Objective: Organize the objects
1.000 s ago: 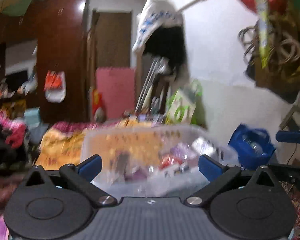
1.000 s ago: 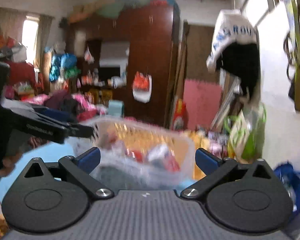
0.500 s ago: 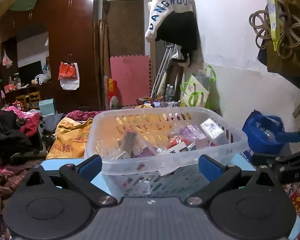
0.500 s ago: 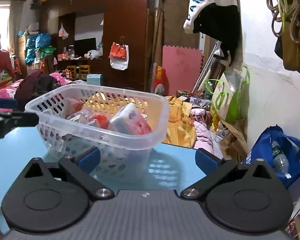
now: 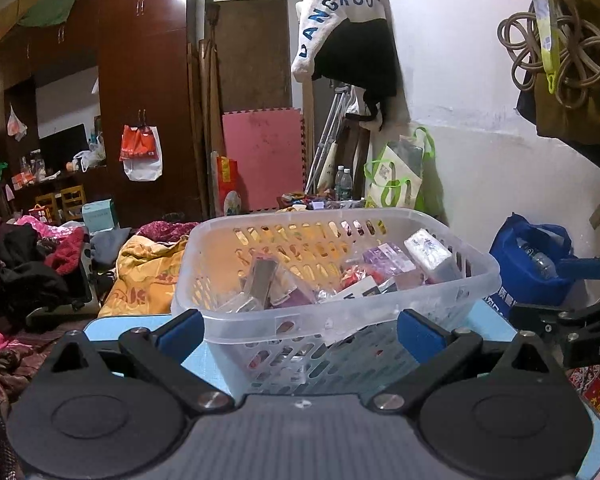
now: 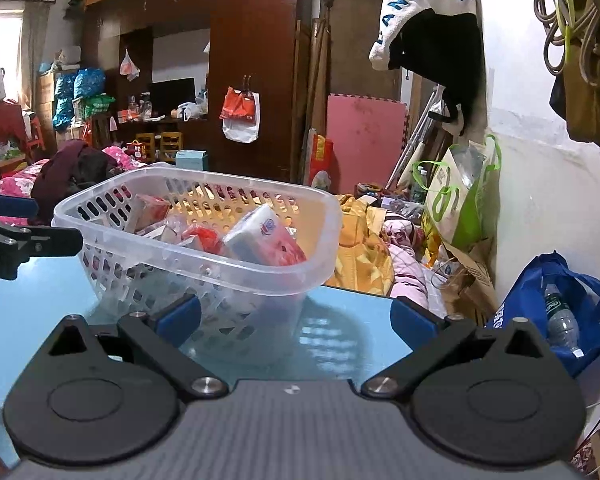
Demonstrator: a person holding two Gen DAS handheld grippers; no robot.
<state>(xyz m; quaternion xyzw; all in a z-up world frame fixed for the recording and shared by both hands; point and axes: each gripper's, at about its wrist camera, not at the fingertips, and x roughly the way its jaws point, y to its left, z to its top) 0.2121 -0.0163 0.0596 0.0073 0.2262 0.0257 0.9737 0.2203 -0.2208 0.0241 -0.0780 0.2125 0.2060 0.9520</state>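
Clear plastic basket (image 5: 340, 312) between open tools

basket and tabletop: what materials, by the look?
Basket: looks like translucent moulded plastic, glossy; the packets inside show through its slotted walls, and the rim catches highlights. Tabletop: light blue, smooth and glossy, mirroring the basket's slots; perhaps laminate or glass over paint, the views do not settle which.
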